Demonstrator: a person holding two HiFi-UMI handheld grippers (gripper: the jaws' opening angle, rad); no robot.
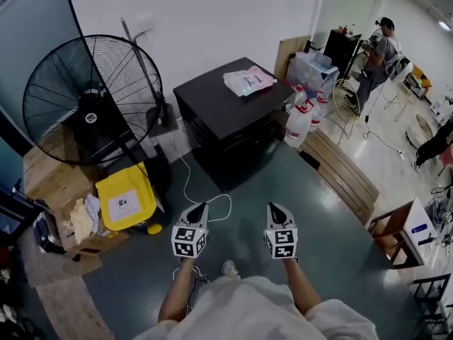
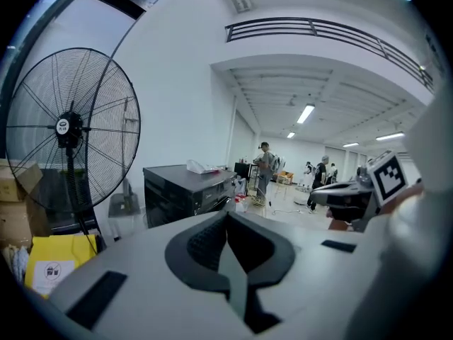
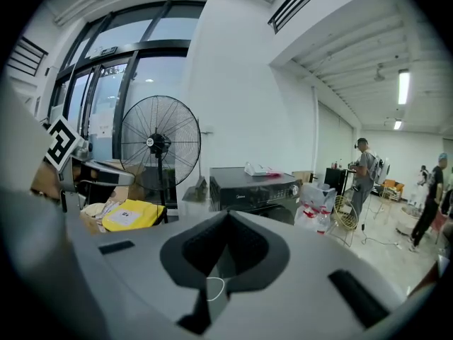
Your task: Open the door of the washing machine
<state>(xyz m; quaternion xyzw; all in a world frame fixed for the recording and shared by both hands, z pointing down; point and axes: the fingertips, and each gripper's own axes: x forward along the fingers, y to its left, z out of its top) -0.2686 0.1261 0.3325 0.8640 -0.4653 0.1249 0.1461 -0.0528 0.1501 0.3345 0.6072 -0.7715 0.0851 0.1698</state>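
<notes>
Right gripper [image 3: 226, 214] closed, half-hiding washing machine [image 3: 253, 187] door

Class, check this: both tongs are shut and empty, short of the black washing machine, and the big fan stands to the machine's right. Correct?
Not quite: the big fan stands to the left of the washing machine, as the head view shows. The left tongs and right tongs are indeed shut, empty and short of it.

The grey floor [image 1: 340, 218] carries the washing machine [image 1: 233, 119], a fan [image 1: 92, 98], a yellow container [image 1: 126, 198] and a white cable [image 1: 188, 183].
</notes>
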